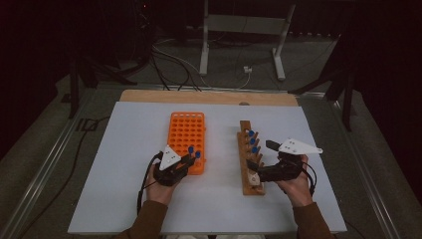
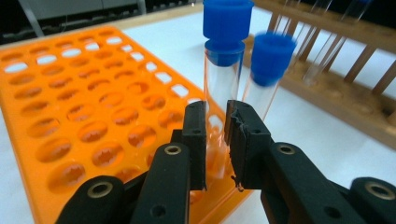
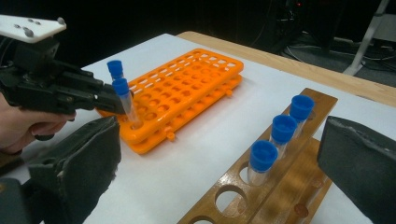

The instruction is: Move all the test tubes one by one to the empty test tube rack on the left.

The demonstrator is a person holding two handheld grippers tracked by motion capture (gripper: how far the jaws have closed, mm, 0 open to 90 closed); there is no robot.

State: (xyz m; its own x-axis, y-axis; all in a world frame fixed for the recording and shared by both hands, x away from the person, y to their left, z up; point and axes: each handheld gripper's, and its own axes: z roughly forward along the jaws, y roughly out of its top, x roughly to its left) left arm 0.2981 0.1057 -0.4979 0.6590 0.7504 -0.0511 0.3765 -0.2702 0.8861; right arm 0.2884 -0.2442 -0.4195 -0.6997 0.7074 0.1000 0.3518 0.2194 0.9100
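Left gripper sits at the near right corner of the orange rack, its hand reaching in from the near edge, jaws pointing toward the far right. Its jaws are clamped on a clear test tube with a blue cap, held upright with its lower end inside a rack hole. A second blue-capped tube stands in the rack just beside it. Right gripper rests at the near part of the wooden rack, jaws spread wide apart with nothing between them. Three blue-capped tubes stand in the wooden rack's far holes; its nearer holes are vacant.
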